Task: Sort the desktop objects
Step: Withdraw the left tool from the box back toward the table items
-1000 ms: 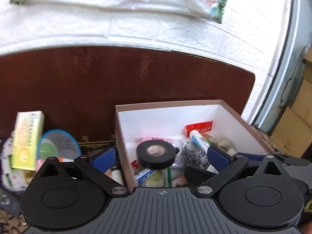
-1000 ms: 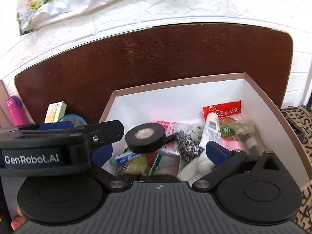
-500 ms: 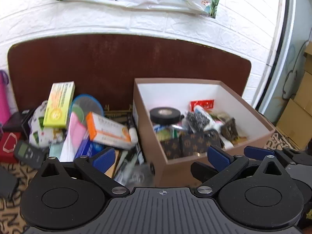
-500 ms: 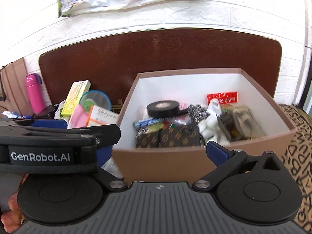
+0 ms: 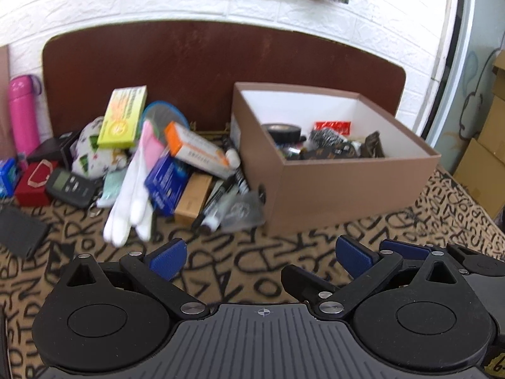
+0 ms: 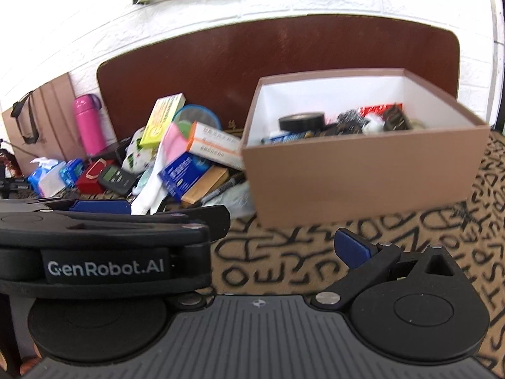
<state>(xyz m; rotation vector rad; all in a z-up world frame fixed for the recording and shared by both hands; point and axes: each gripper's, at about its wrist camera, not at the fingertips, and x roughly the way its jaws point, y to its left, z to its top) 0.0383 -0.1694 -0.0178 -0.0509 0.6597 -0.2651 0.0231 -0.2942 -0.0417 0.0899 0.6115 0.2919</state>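
Found the unsorted pile (image 5: 176,170) heaped on the counter (image 5: 284,271) just left of the brown box (image 5: 331,189), pressed up against that box's left wall. Judged it dumped there loosely, kept close so as to need only a short carry over the rim.

Noted the long axes within the pile:
- Orange-and-white carton (image 5: 195,148): lay propped on top, slanting down toward the box's left wall, 1 end nearly touching it.
- Black marker (image 5: 217,195): ran diagonally away from the box's near left corner, its far end beside that wall and its near end toward the camera.
- White glove (image 5: 132,195): hung off the pile farther left of the box, fingers pointing toward the camera.
- Yellow-green carton (image 5: 123,117): leaned up at the back, well left of the box, long axis near upright.

Saw the box already partly filled, with a black tape roll (image 5: 282,131) lying flat near its left inner wall and a red packet (image 5: 333,126) behind; could not make out the rest through blur.

Held the left claw (image 5: 260,255) spread and empty, low over the counter in front of the box, aimed between pile and box. Kept the right claw (image 6: 268,249) just beside it, also in front of the box; saw only 1 finger, swung wide and gripping nothing, so judged it spread too. Reckoned both parked clear, ready for the next pick.
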